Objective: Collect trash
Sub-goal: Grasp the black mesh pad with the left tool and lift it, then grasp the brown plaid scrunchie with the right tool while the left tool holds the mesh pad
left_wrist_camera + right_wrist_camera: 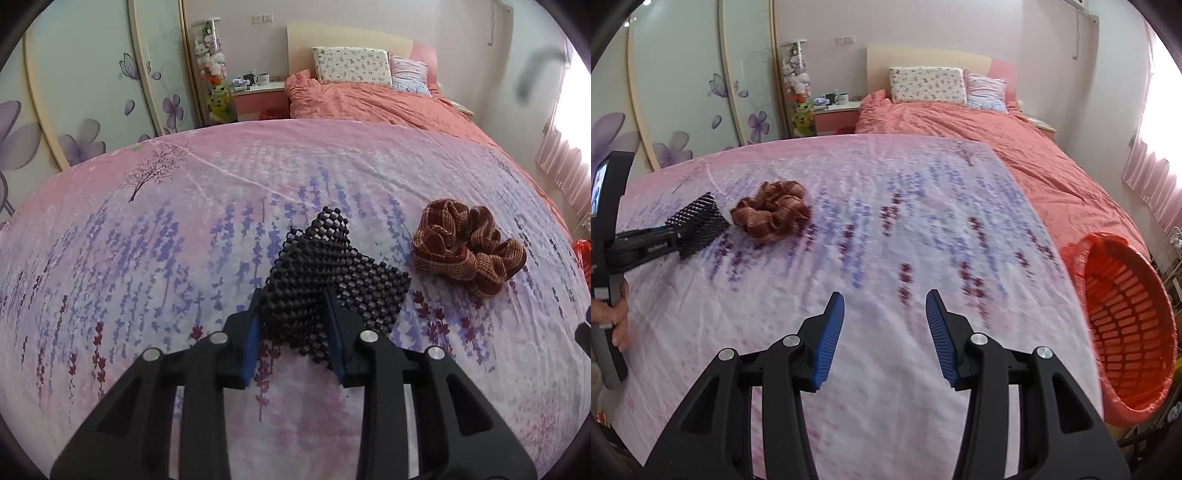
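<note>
My left gripper [293, 295] is shut on a crumpled piece of black mesh mat [321, 266], bunched between its blue pads on the lavender-print cloth [147, 229]. A brown plaid scrunchie [467, 245] lies just to the right of the mat. In the right wrist view the left gripper [683, 236] holds the mat [698, 219] at far left, next to the scrunchie [770, 216]. My right gripper [884, 299] is open and empty above the cloth [886, 221]. An orange basket [1123, 325] lined with a red bag is at the cloth's right edge.
A bed with a salmon duvet [1015, 147] and pillows [927, 85] lies behind the cloth. A pink nightstand with mugs [834, 107] and a tube of plush toys [796, 85] stand at the back left. Wardrobe doors with purple flowers [683, 92] are on the left.
</note>
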The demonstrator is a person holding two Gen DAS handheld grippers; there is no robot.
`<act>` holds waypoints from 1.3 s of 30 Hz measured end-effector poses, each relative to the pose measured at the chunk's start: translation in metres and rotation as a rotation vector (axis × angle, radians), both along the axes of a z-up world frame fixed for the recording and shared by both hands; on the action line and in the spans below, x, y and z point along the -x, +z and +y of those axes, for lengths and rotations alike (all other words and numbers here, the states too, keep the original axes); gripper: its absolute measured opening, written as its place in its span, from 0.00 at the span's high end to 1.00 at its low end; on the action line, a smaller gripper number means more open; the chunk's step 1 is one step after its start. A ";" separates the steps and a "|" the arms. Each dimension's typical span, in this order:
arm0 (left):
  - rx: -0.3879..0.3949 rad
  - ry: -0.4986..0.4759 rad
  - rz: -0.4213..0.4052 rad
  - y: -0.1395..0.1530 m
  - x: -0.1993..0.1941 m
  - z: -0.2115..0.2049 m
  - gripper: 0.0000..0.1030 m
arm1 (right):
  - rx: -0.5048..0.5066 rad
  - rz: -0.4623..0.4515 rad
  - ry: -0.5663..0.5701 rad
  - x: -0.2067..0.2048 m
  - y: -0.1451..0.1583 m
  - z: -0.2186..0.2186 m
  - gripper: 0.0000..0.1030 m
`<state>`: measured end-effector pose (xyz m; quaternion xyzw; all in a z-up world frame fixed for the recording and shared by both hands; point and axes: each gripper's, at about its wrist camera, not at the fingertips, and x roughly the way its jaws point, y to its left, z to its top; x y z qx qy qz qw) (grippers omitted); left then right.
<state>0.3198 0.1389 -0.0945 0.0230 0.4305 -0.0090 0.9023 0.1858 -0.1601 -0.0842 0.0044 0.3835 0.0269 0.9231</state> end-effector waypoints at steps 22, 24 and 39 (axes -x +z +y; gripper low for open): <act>-0.010 0.002 0.006 -0.003 -0.001 -0.004 0.69 | -0.124 0.013 -0.014 -0.049 0.001 0.019 0.95; -0.009 0.002 0.006 -0.003 -0.001 -0.004 0.69 | -0.089 0.001 -0.036 -0.036 0.002 0.005 0.95; -0.015 0.004 0.006 -0.004 0.000 -0.003 0.68 | -0.006 -0.011 -0.092 0.002 0.000 -0.030 0.39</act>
